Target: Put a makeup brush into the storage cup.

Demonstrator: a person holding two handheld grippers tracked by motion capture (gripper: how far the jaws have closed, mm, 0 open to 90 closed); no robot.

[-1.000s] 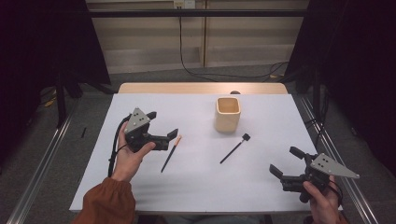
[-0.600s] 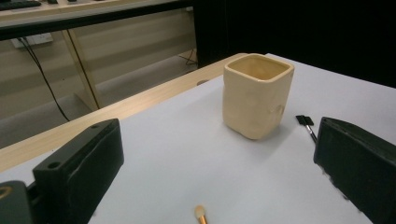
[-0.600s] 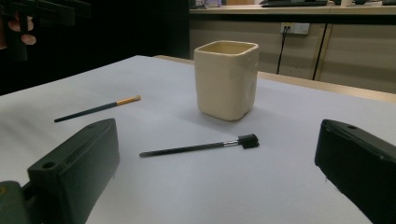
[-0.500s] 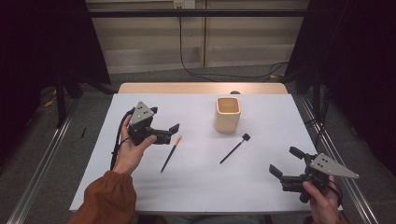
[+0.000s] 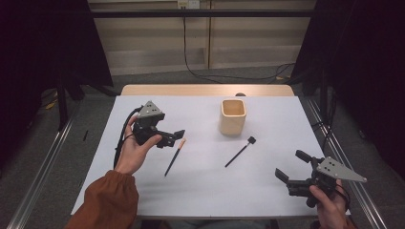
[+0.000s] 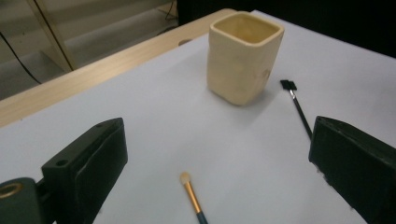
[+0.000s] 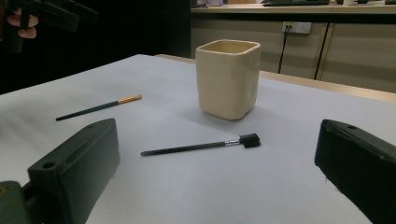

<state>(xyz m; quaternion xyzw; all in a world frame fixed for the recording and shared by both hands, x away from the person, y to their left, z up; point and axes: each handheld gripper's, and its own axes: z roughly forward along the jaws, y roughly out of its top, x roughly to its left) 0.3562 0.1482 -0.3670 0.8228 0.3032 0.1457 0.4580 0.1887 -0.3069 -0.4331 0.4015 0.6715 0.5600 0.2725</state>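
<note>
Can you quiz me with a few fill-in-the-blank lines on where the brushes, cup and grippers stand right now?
1. The left gripper hovers over the tan tip of the gold-banded brush with its jaws ____.
2. The black-headed brush lies on the ____.
3. The cream cup stands ____.
4. The right gripper holds ____.

Missing words: open; table; upright; nothing

Dim room around a white-topped table (image 5: 267,191)

Black curtains (image 5: 363,62) are hanging at both sides; cables (image 5: 200,71) are trailing across the grey floor (image 5: 157,78).
</note>
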